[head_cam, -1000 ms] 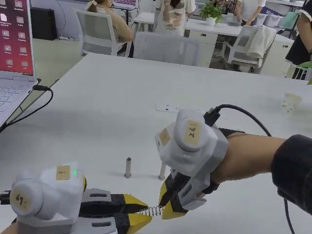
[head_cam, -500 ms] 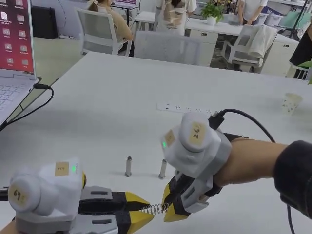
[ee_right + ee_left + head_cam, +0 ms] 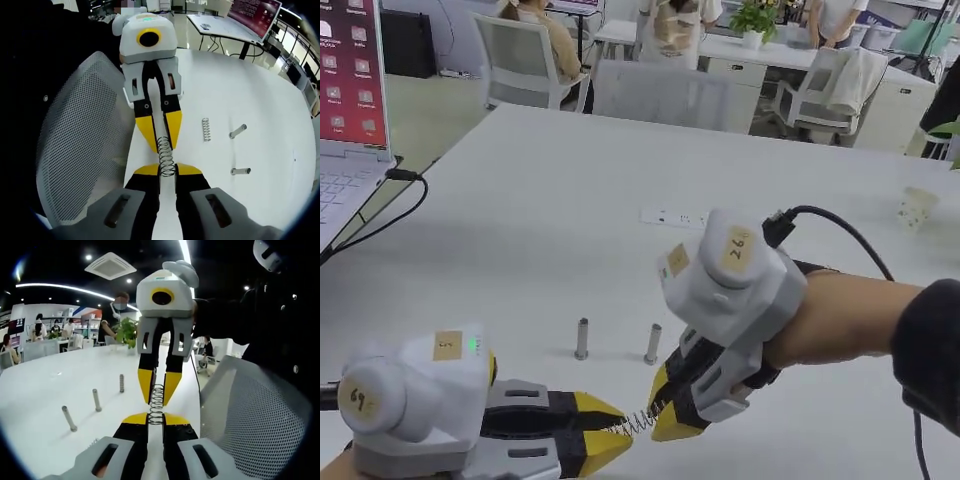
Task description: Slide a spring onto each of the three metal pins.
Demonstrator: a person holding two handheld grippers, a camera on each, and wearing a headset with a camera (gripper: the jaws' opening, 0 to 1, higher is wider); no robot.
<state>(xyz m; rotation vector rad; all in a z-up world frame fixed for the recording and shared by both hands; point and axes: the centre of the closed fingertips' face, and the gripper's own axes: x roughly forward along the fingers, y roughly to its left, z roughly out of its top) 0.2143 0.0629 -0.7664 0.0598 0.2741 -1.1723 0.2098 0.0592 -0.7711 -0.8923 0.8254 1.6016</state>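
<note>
Coiled spring of bright silvery wire (image 3: 157, 397), glinting, between the matt yellow plastic jaw tips of the left gripper (image 3: 155, 418) and the right gripper (image 3: 167, 170). Gripper housings are smooth white plastic with a slight sheen and bear tan paper labels (image 3: 739, 250). Cylindrical pins of dull grey metal (image 3: 582, 339), smooth-sided. White tabletop (image 3: 570, 200) with an even, matt finish. Grey chair back (image 3: 80, 140) of perforated mesh, matt.
</note>
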